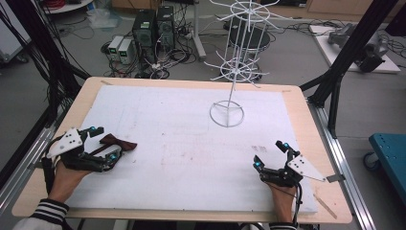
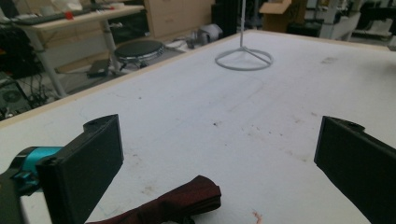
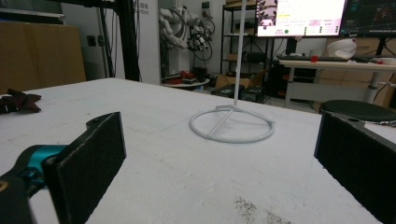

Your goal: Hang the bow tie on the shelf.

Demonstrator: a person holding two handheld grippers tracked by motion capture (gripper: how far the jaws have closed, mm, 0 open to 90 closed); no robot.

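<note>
- The left claw [image 1: 106, 143] sits low at the near left of the bench [image 1: 297, 96], jaws spread wide, gripping nothing.
- A dark red bow tie [image 1: 116, 142] lies flat on the white mat [image 1: 182, 143] between those open jaws (in the left gripper view [image 2: 182, 200] it lies just ahead of them, closer to the left jaw); whether a jaw touches it I cannot tell.
- The right claw [image 1: 271, 154] rests at the near right, jaws likewise spread and empty, well apart from the bow tie.
- Farther off, right of centre, a white wire rack [image 1: 234, 67] stands upright on its ring base.
</note>
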